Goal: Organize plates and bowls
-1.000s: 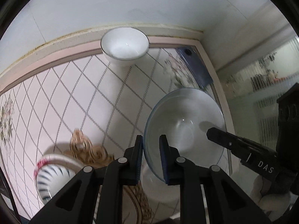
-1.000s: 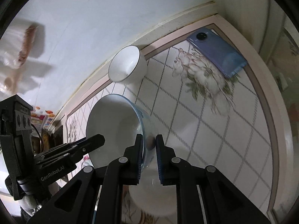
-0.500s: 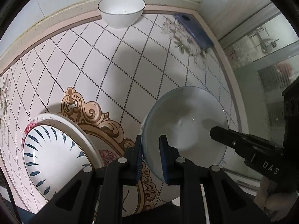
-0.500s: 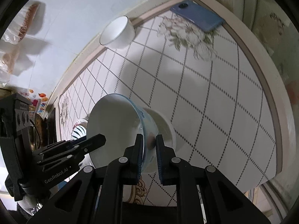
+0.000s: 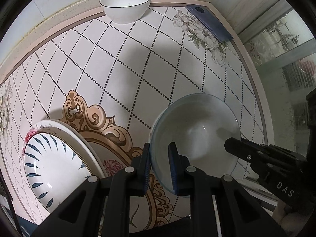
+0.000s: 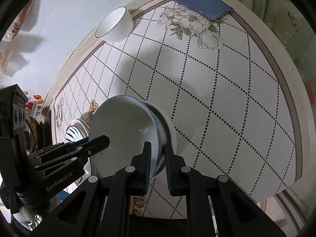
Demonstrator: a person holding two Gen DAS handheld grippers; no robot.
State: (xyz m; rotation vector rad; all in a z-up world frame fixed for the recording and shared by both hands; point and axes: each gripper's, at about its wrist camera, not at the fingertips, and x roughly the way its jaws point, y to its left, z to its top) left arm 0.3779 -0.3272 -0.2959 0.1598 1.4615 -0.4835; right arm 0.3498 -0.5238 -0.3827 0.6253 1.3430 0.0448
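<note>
A pale bowl with a blue rim (image 5: 195, 134) (image 6: 126, 130) hangs above the tiled table, gripped from both sides. My left gripper (image 5: 159, 167) is shut on its left rim; my right gripper (image 6: 157, 163) is shut on its opposite rim. Each gripper shows in the other's view: the right one (image 5: 233, 148), the left one (image 6: 102, 141). A white bowl with a dark rim (image 5: 126, 4) (image 6: 113, 25) stands at the table's far edge. A plate with blue leaf strokes (image 5: 53, 165) (image 6: 76, 132) lies at the near left on a larger floral plate.
A blue phone (image 5: 209, 25) (image 6: 203, 5) lies at the far right corner. The table (image 5: 118, 69) ends in a pink border against a white wall behind. A glass door is to the right. Clutter stands far left in the right wrist view.
Both grippers have risen and pulled back with the bowl, so more of the table shows. The leaf plate has come fully into view at the left.
</note>
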